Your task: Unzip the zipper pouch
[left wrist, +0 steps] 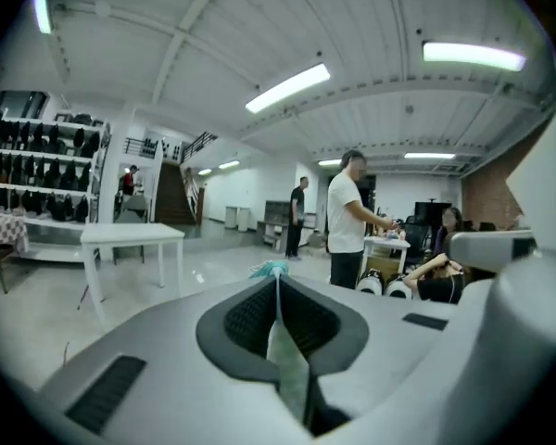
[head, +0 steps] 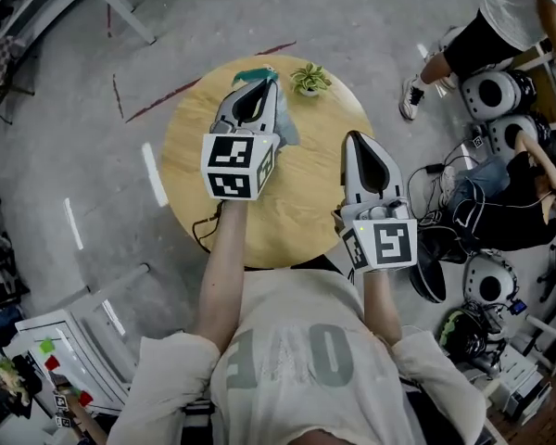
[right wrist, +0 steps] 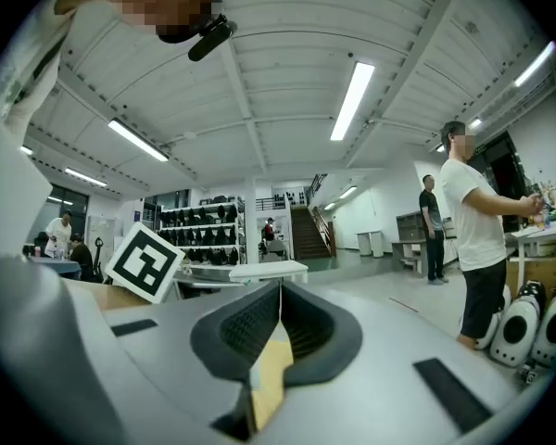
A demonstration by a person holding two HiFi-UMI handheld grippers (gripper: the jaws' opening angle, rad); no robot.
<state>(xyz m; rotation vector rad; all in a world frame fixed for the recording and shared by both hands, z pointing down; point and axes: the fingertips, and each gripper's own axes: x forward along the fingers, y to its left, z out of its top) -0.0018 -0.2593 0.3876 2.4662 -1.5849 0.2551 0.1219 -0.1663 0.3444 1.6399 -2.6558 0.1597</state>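
Head view: a round wooden table [head: 306,221] fills the middle of the frame, with both grippers held over it. A small potted plant [head: 309,79] stands near the table's upper edge.
Left gripper: the left gripper [head: 259,82] sits at upper centre of the head view, its jaws pressed together on the zipper pouch.
Zipper pouch: the grey-blue zipper pouch [head: 285,126] hangs against the right side of the left gripper, over the upper part of the table. Whether its lower end touches the table top cannot be told.
Left gripper view: pale grey-green cloth of the pouch is pinched in the seam between the pads [left wrist: 246,318], running from lower centre up to the tips.
Teal tuft: a teal tuft [left wrist: 271,269] pokes out just past the tips, and shows in the head view at the same spot. It may be a pull or a tassel, but it is too small to say.
Right gripper: the right gripper [head: 355,139] is right of centre in the head view, apart from the pouch. Its jaws are together with nothing between them. The tan wedge low in the gap in the right gripper view is probably the table top below.
Zip: no view shows teeth or a slider, so whether it is open or closed cannot be told.
Done so far: probably only the hold, with the pouch pinched by one gripper.
Left to do: the right gripper likely has to take the pull and draw it along the zip. Nothing shows that as begun.
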